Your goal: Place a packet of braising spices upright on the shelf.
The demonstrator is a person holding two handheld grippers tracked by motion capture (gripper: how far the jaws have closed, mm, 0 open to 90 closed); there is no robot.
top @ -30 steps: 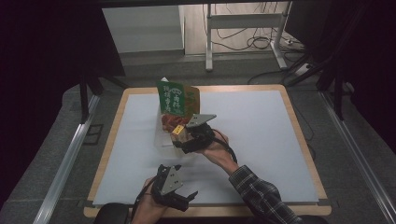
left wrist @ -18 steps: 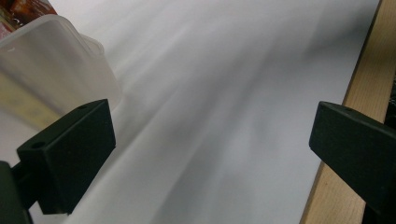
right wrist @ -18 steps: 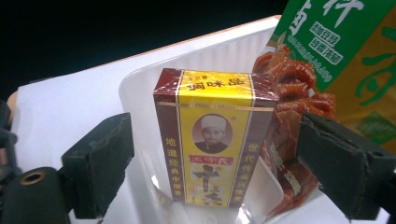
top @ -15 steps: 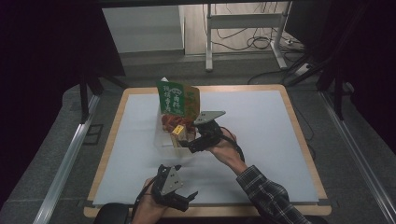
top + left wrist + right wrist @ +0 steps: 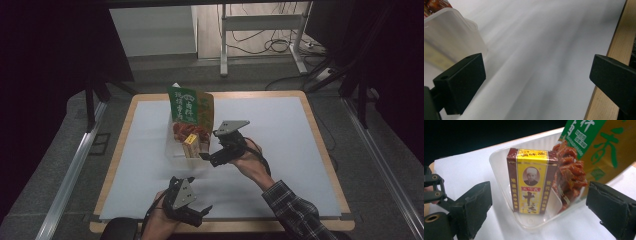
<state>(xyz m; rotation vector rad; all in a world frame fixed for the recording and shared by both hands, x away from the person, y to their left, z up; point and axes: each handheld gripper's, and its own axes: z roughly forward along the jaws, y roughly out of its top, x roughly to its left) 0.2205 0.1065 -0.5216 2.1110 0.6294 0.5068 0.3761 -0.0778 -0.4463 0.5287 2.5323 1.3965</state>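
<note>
White table mat, clear plastic tub, yellow-and-maroon spice box upright in it.
My right gripper just beside the tub, jaws just been opening, wide, nothing between; box just ahead. My left gripper gapes empty near the mat's front edge.

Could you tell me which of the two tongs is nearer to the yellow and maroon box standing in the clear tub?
The right tongs, open just beside the yellow and maroon box in the clear tub. The left tongs sit open by the table's near edge, well short of it.
</note>
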